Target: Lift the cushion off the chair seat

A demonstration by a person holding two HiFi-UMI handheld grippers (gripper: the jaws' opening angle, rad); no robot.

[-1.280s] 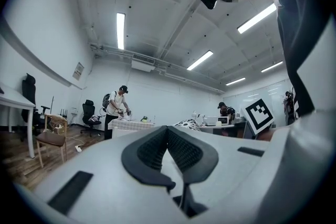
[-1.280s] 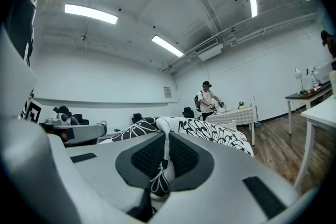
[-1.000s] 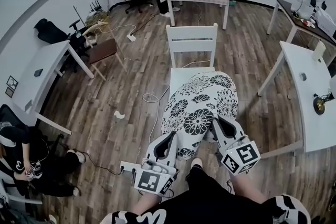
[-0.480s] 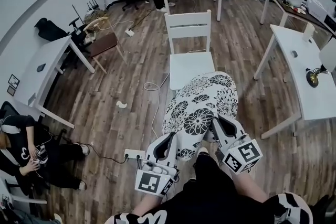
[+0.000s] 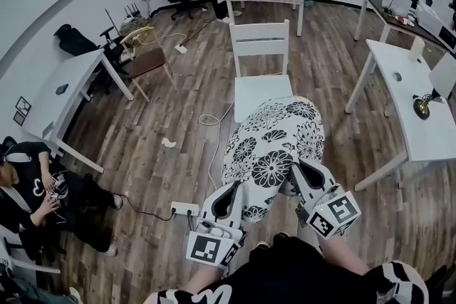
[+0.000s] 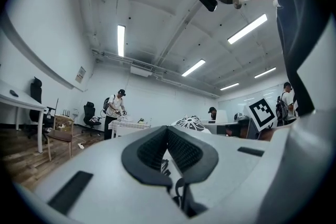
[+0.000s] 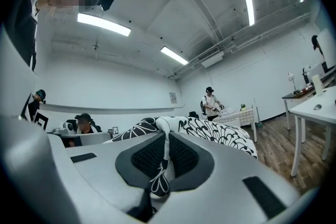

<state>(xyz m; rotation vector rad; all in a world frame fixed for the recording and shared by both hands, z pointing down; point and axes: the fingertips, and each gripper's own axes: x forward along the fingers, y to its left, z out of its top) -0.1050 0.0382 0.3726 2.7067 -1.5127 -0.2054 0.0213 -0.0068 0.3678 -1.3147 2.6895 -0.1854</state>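
The flowered cushion (image 5: 274,142) is held up in the air, just in front of the white chair (image 5: 261,46); the left gripper (image 5: 226,201) is clamped on its near left corner; the right gripper (image 5: 305,180) is clamped on its near right edge.

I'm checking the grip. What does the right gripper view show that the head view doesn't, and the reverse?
Only the right gripper view: a fold of the cushion pinched between the right gripper's closed jaws, and the ceiling lights. Only the head view: the white chair with its seat mostly bare, and the left gripper gripping the cushion's other near corner. Both: the floral cushion, and the person standing at the far table.
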